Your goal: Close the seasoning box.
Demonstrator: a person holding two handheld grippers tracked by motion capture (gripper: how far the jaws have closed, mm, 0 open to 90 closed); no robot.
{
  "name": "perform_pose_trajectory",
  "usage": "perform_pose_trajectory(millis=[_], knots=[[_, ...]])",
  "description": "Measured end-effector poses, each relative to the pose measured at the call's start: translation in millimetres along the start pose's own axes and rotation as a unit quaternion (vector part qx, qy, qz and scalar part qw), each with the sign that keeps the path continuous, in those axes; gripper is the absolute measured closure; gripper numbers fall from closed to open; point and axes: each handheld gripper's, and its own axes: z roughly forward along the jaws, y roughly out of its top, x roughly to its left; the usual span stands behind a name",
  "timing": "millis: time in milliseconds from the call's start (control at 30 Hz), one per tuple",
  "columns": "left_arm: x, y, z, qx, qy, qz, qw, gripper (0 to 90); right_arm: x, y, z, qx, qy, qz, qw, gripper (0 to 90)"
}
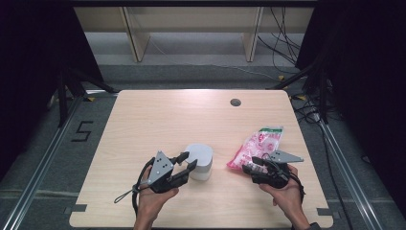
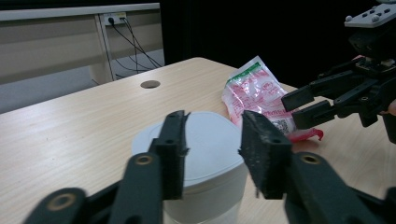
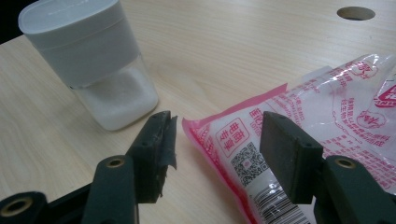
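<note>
A white container [image 1: 201, 159] with a white lid and white powder inside stands at the middle of the wooden table [image 1: 167, 115]. My left gripper [image 1: 188, 161] is open, its jaws level with the lid [image 2: 205, 144] on its near left side and not pressing it. A pink and clear printed bag [image 1: 256, 146] lies flat to the right. My right gripper [image 1: 250, 164] is open at the bag's near corner [image 3: 233, 140], one jaw on each side of it with gaps showing. In the left gripper view the right gripper [image 2: 292, 111] reaches in from the right toward the bag [image 2: 254, 91].
A round cable hole [image 1: 235, 102] sits near the table's far edge. Beyond the table are wooden furniture legs [image 1: 136, 38] and loose cables [image 1: 282, 43] on the floor. Black stands [image 1: 67, 86] flank the table at both far corners.
</note>
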Motion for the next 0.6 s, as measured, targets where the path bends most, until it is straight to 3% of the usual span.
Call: perform_pose_trajectory(millis=[33, 67, 100, 167, 200, 233, 267, 300, 333, 500, 600], knots=[[0.2, -0.5, 0.0, -0.002, 0.000, -0.003, 1.0000, 52.4, -1.8, 0.4, -0.1, -0.004, -0.006, -0.017, 0.9998, 44.1], [0.1, -0.9, 0.2, -0.003, 0.001, -0.005, 1.0000, 50.9, -1.9, 0.2, -0.2, -0.005, -0.001, -0.018, 0.9998, 43.6], [-0.2, -1.3, 0.2, -0.002, 0.002, -0.004, 1.0000, 49.1, 0.3, -0.1, 0.1, 0.003, 0.015, 0.001, 0.9999, 42.8], [-0.7, -1.6, 0.2, 0.000, 0.002, -0.007, 1.0000, 45.1, 0.4, -0.2, 0.5, -0.011, 0.017, -0.005, 0.9998, 41.4], [-0.9, -1.7, 0.1, 0.002, 0.002, -0.011, 0.9999, 42.5, 2.6, -0.5, 0.6, -0.011, 0.022, 0.005, 0.9997, 40.0], [-0.8, -1.8, -0.3, 0.003, 0.004, -0.009, 0.9999, 40.5, 1.5, 0.0, 1.2, -0.015, 0.027, -0.007, 0.9995, 39.3], [-1.0, -2.1, -0.5, 0.003, 0.005, -0.010, 0.9999, 39.3, 4.9, -0.6, 1.4, -0.013, 0.035, 0.012, 0.9992, 39.1], [-1.4, -2.3, -0.7, 0.003, 0.005, -0.010, 0.9999, 38.2, 3.3, -0.3, 1.7, -0.014, 0.037, 0.000, 0.9992, 38.6], [-2.1, -2.7, -0.9, 0.003, 0.004, -0.012, 0.9999, 36.9, 6.6, -0.9, 0.7, -0.007, 0.037, 0.014, 0.9992, 38.1], [-4.5, -5.9, -0.6, 0.015, 0.000, -0.017, 0.9997, 31.9, 6.4, -1.2, 1.9, -0.006, 0.039, -0.010, 0.9992, 37.7], [-5.6, -8.7, -0.8, 0.013, -0.003, -0.022, 0.9997, 31.3, 6.7, -1.9, 1.7, -0.011, 0.045, -0.008, 0.9989, 37.7]])
